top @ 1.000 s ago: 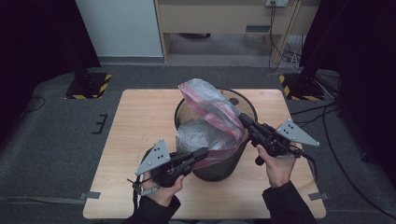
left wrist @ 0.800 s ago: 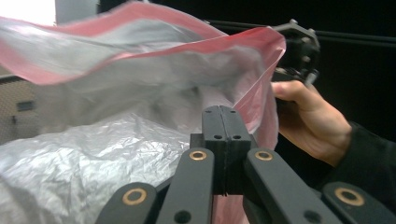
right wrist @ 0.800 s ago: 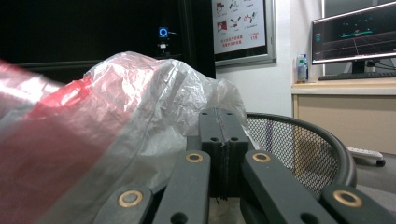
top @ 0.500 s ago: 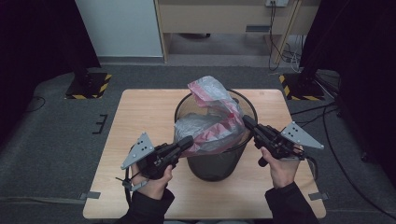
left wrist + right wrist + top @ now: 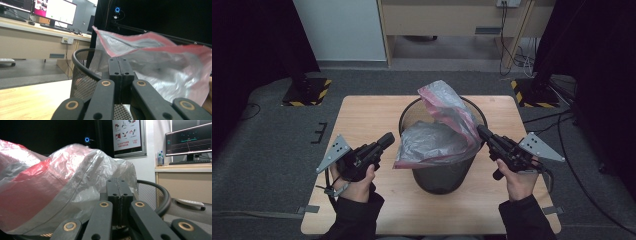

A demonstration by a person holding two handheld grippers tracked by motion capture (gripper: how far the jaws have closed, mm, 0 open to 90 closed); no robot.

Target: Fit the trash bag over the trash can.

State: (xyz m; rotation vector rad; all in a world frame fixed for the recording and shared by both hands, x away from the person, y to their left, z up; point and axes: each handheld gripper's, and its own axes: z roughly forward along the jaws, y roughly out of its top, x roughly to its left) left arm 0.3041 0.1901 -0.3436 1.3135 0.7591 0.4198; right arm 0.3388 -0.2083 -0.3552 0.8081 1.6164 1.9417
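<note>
1. Leftmost on the pale wooden table [image 5: 362, 112], the left gripper [image 5: 386, 140] is held in a dark-sleeved hand, a grey three-cornered plate riding on its back. Its black jaws are pressed flat together with nothing between them; in the left gripper view their tip [image 5: 120, 62] sits just short of the bin, apart from the plastic.
2. Centre of the table stands the wire-mesh bin [image 5: 446, 176], round, dark and see-through in weave, with a smooth black rim [image 5: 78, 63] curving around the top.
3. Inside and over it lies the plastic bag [image 5: 444, 130], thin, crinkled and translucent grey with a pinkish-red band along its mouth. One flap drapes out over the near left rim; another peak rises above the far side. In the left gripper view the red edge runs as a wavy line; in the right gripper view the film [image 5: 62, 185] billows in soft folds.
4. Right of the bin, the right gripper [image 5: 481, 131] points its matte black jaws at the rim where the bag hangs. They are closed tight [image 5: 119, 183]; whether a fold of film is caught between them I cannot tell.
</note>
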